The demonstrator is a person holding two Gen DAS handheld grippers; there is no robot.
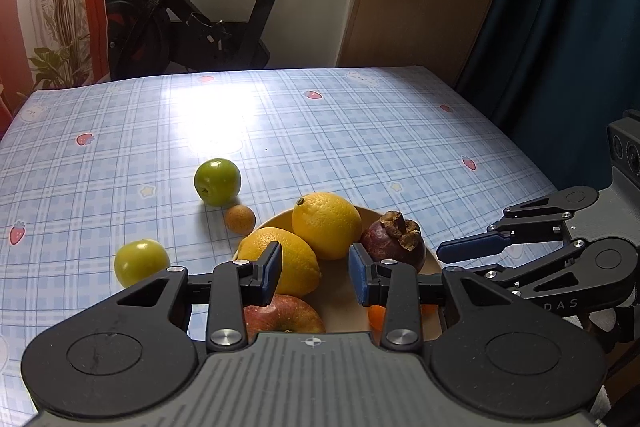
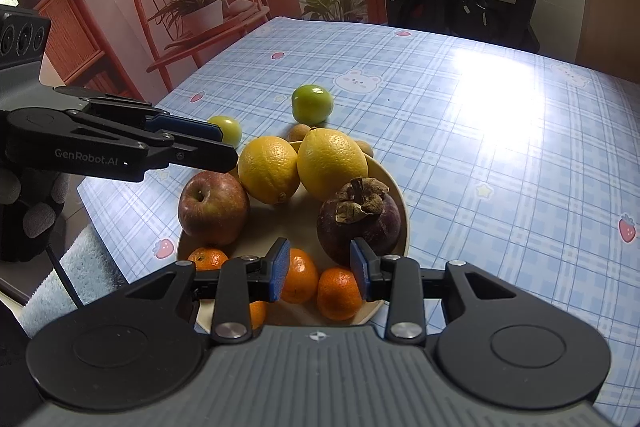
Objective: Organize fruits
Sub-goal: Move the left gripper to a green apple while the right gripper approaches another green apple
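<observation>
From the left wrist camera, the left gripper (image 1: 314,277) hangs over the near side of the plate (image 1: 430,259) with its jaws apart and nothing between them. On the plate sit two lemons, the nearer lemon (image 1: 294,261) partly behind the left finger and the farther lemon (image 1: 326,225) just beyond it, a mangosteen (image 1: 394,245) to the right, and a red apple (image 1: 280,315) tucked under the gripper. Loose on the checked surface (image 1: 360,131), left of the plate, lie a far green fruit (image 1: 217,181), a near green fruit (image 1: 140,262) and a small brown round fruit (image 1: 239,219) (perhaps a longan). These three lie ahead and to the left of the left gripper, so I judge this hand the better placed to fetch them. The right gripper (image 1: 466,247) enters from the right, fingers seemingly close together, though this angle does not settle it.

From the right wrist camera, the right gripper (image 2: 320,273) is spread open and empty above the plate's (image 2: 402,203) near rim, over several mandarins (image 2: 339,293). The mangosteen (image 2: 358,221) sits just ahead on the right, the apple (image 2: 214,209) on the left, the lemons (image 2: 332,163) behind. The green fruits (image 2: 312,103) rest beyond the plate, farther from this hand. The left gripper (image 2: 222,147) reaches in from the left, near the smaller green fruit (image 2: 228,129).
</observation>
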